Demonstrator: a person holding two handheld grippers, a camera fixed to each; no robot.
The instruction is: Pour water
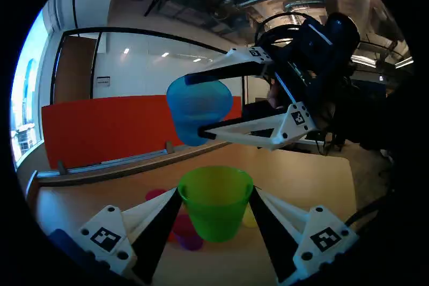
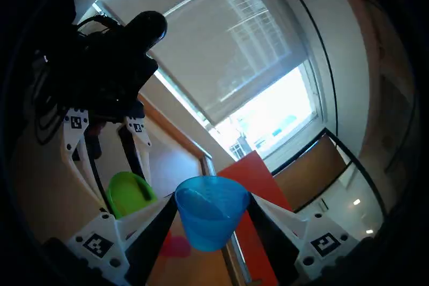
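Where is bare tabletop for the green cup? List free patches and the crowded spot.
Free: the wooden table right of the green cup, out to its far edge; also the strip left of it, below the orange partition. Crowded: just behind the cup, where pink, purple and yellow pieces lie.

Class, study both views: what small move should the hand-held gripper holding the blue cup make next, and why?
Probably bring the blue cup down and nearer until its lip sits over the green cup. The left hand-held gripper holds the green cup upright; the right hand-held gripper holds the blue cup higher and farther off, so pouring from there might miss.
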